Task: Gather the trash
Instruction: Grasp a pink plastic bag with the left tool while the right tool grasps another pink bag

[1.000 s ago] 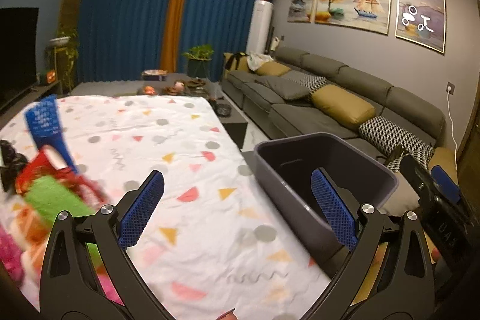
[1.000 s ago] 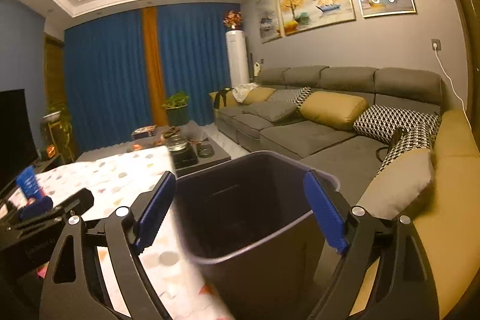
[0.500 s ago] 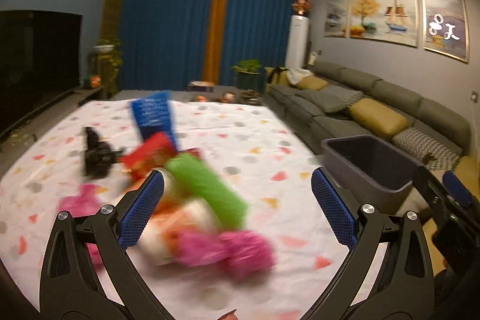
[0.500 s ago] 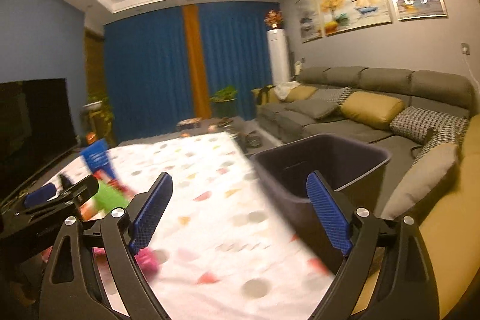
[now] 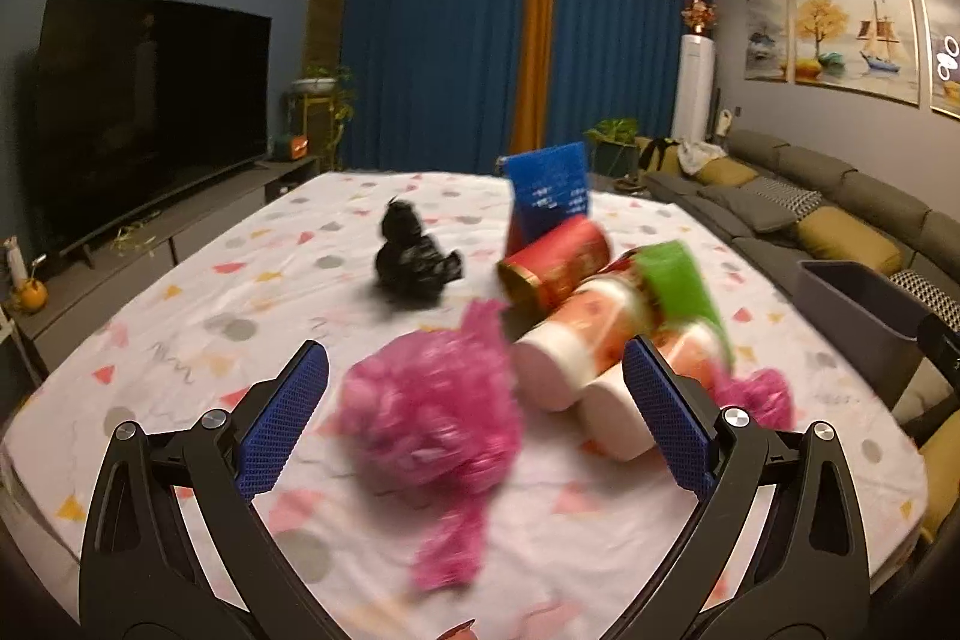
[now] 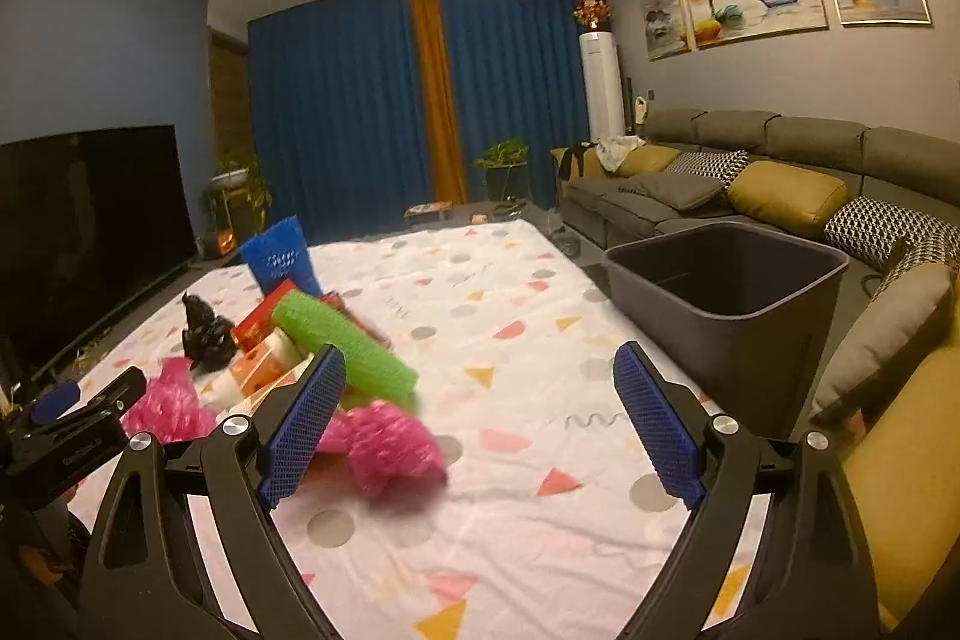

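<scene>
A heap of trash lies on the patterned tablecloth [image 5: 180,334]. In the left wrist view a crumpled pink bag [image 5: 432,418] sits just beyond my open left gripper [image 5: 474,424], with white-and-orange cups [image 5: 576,340], a green foam net [image 5: 678,286], a red can [image 5: 558,262], a blue net [image 5: 549,187] and a black bag [image 5: 411,259] behind it. My right gripper [image 6: 480,424] is open and empty; a second pink bag [image 6: 384,442] lies by its left finger. The dark grey bin [image 6: 732,292] stands off the table's right edge.
A grey sofa [image 6: 750,172] with yellow and patterned cushions runs along the right wall behind the bin. A large dark TV [image 5: 150,100] on a low cabinet stands left of the table. Blue curtains and plants fill the far end.
Both grippers have swung left, away from the bin and toward the trash heap. The left one now faces the pink bag closely. Both stayed open.
</scene>
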{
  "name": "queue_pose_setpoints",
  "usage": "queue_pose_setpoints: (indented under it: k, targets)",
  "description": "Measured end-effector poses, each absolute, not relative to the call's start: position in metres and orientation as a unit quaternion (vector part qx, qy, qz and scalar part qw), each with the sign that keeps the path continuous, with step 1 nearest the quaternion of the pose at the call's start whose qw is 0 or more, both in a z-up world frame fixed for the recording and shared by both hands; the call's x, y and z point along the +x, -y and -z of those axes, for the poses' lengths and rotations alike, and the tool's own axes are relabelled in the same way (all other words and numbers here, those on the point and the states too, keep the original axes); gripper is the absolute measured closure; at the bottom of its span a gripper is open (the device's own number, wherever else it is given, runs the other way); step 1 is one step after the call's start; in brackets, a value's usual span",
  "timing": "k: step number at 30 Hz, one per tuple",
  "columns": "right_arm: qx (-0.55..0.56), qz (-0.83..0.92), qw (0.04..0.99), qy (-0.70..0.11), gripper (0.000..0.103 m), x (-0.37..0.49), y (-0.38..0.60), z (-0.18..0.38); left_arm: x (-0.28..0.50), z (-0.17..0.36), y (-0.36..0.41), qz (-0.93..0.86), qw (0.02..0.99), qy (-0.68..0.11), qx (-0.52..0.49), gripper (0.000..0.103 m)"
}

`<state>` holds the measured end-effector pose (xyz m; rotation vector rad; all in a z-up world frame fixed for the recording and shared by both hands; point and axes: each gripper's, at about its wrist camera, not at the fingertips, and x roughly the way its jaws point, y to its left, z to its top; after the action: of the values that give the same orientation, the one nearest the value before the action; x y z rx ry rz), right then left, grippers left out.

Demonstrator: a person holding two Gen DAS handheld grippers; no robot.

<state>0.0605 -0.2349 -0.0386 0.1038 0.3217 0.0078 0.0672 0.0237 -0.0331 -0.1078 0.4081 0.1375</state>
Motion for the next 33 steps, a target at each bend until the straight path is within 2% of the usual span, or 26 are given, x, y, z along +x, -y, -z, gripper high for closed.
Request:
queue_pose_setpoints:
  k: [5, 11, 15, 20, 22, 28, 31, 33]
  targets:
    - [0.043, -0.009, 0.985, -0.167, 0.015, 0.063, 0.222, 0.043, 0.073, 0.043, -0.041, -0.067, 0.97, -0.225, -0.065, 0.006]
    - [0.038, -0.013, 0.984, -0.176, 0.015, 0.07, 0.214, 0.046, 0.087, 0.052, -0.042, -0.052, 0.964, -0.255, -0.059, 0.02]
    - [0.034, -0.015, 0.982, -0.187, 0.015, 0.075, 0.21, 0.05, 0.098, 0.06, -0.044, -0.041, 0.956, -0.284, -0.056, 0.041]
    - [0.028, -0.023, 0.978, -0.205, 0.015, 0.084, 0.205, 0.059, 0.108, 0.07, -0.049, -0.018, 0.945, -0.319, -0.07, 0.059]
    - [0.025, -0.025, 0.976, -0.213, 0.016, 0.088, 0.202, 0.063, 0.109, 0.071, -0.052, -0.01, 0.944, -0.321, -0.077, 0.071]
    - [0.019, -0.03, 0.97, -0.238, 0.027, 0.101, 0.197, 0.074, 0.109, 0.071, -0.054, -0.001, 0.945, -0.316, -0.081, 0.087]
    - [0.018, -0.032, 0.967, -0.251, 0.037, 0.11, 0.196, 0.078, 0.107, 0.07, -0.055, 0.004, 0.947, -0.309, -0.085, 0.091]
    - [0.019, -0.035, 0.966, -0.256, 0.039, 0.114, 0.196, 0.08, 0.105, 0.068, -0.056, 0.004, 0.949, -0.303, -0.086, 0.091]
